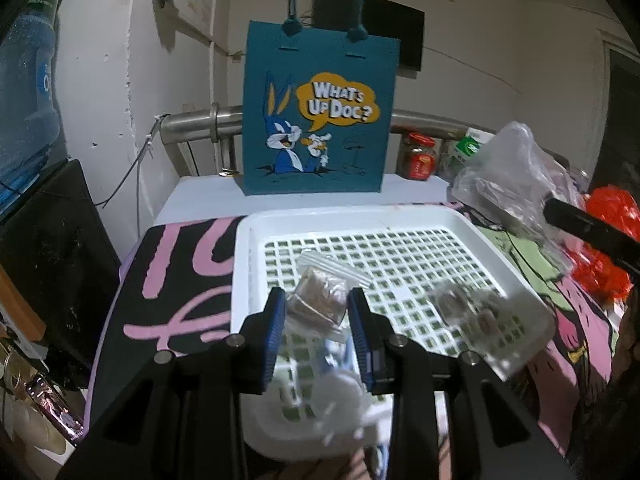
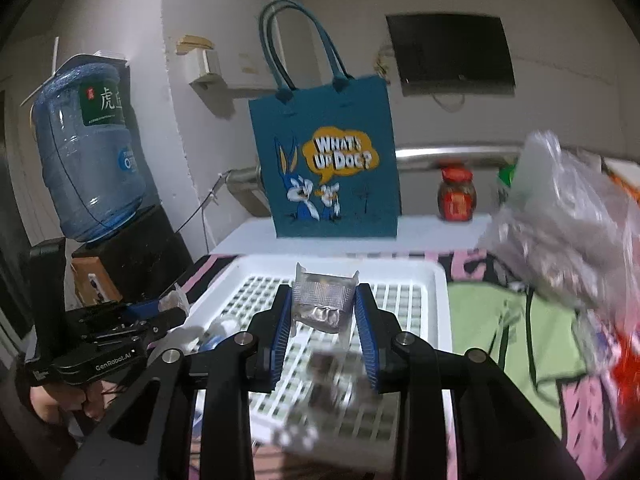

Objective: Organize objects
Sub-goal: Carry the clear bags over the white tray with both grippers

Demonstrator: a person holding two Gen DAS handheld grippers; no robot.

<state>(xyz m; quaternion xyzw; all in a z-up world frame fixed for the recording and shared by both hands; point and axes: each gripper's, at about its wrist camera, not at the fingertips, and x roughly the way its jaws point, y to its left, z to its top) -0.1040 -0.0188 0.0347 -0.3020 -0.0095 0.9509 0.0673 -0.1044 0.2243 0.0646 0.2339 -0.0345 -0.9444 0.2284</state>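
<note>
A white perforated tray (image 1: 472, 220) lies on a patterned cloth; it also shows in the right wrist view (image 2: 434, 280). My left gripper (image 1: 318, 306) is shut on a small clear bag of brown bits (image 1: 320, 300) and holds it over the tray. My right gripper (image 2: 323, 308) is shut on a small clear bag of silvery pieces (image 2: 324, 304) above the tray. Another small clear bag (image 1: 468, 308) lies on the tray, blurred; it also shows in the right wrist view (image 2: 332, 376). A white round item (image 1: 336, 400) lies at the tray's near end.
A teal Bugs Bunny tote bag (image 1: 316, 108) stands upright behind the tray. A red-lidded jar (image 1: 418, 156) and a large clear plastic bag (image 1: 508, 172) sit at the right. A blue water bottle (image 2: 86, 160) stands at the left. Red wrapping (image 1: 604, 240) lies far right.
</note>
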